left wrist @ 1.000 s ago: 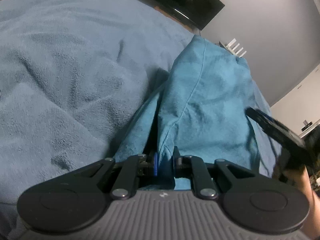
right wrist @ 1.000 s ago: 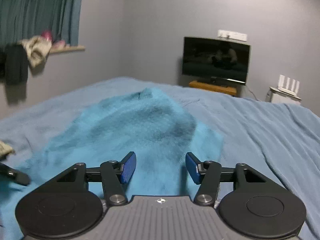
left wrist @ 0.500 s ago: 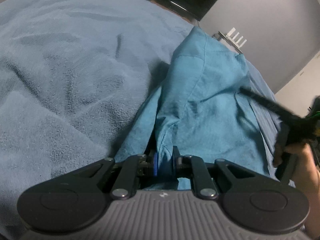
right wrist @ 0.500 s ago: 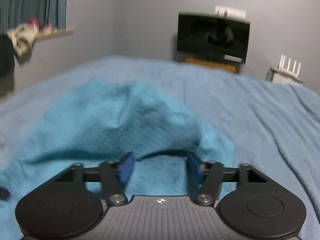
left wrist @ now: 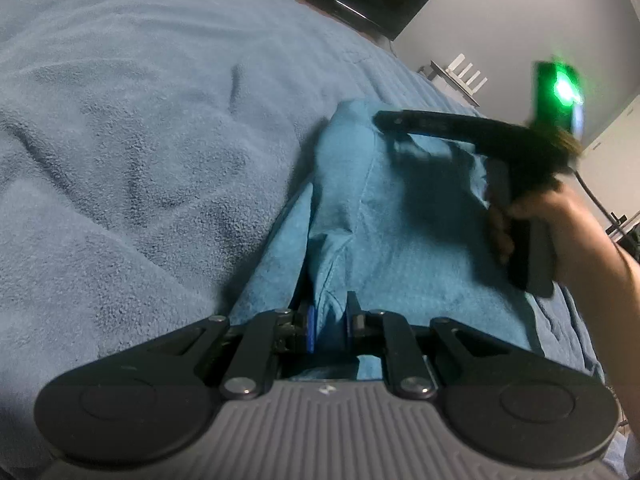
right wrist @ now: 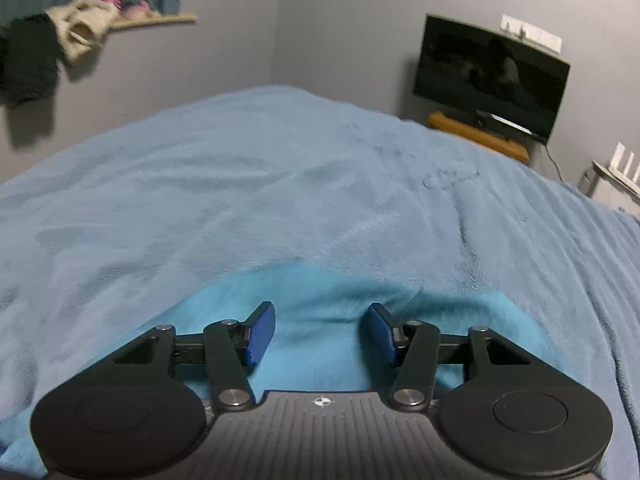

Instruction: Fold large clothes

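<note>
A teal garment (left wrist: 400, 240) is spread on a blue-blanketed bed (left wrist: 140, 140), one bunched fold pinched in the left tongs (left wrist: 328, 326) at lower centre. The right tongs (right wrist: 322, 330), jaws apart and just closing, are poised above the cloth, gripping nothing.

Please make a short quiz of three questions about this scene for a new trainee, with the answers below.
1. True or false: the left gripper is shut on the teal garment.
2. Which thing stands against the far wall?
A. television
B. ladder
C. bicycle
3. Fill in: the right gripper has its jaws ____ above the garment, with nothing pinched between them.

Key:
1. true
2. A
3. open; they have just been closing a little
</note>
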